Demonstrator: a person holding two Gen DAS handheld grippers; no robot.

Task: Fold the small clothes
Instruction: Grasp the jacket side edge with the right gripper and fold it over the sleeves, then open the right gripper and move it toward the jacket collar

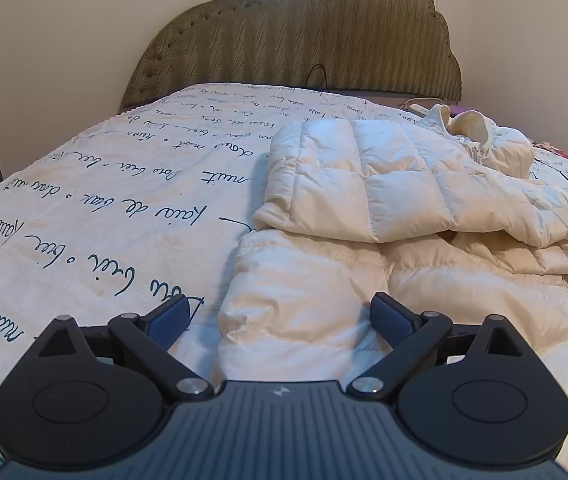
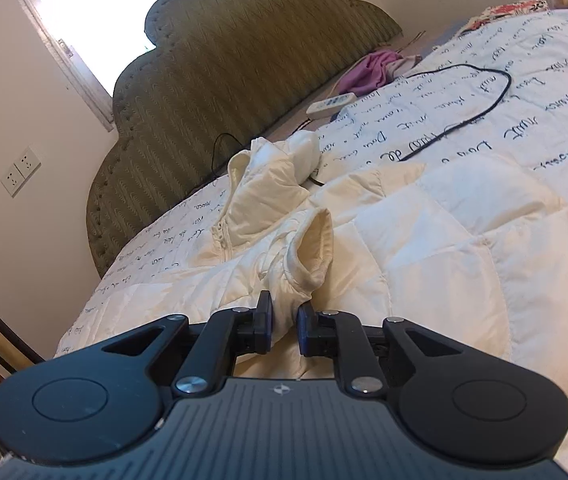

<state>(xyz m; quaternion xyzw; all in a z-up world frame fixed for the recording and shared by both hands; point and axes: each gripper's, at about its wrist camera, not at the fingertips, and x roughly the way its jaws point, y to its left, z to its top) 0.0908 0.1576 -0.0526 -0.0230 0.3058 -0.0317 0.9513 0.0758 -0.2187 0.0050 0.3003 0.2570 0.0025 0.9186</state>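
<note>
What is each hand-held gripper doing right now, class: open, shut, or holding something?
Left hand-held gripper: open wide over the edge of the white puffer jacket, holding nothing.
Right hand-held gripper: nearly shut, the jacket's sleeve cuff between its fingers.

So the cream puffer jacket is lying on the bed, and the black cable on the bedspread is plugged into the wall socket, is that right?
Not quite. The cream puffer jacket does lie on the bed, but in the right wrist view the black cable just loops across the bedspread; the wall socket has nothing plugged in.

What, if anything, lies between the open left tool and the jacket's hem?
Nothing visible: the left tool hangs open right over the near edge of the cream puffer jacket, with only the printed bedspread beside it.
</note>
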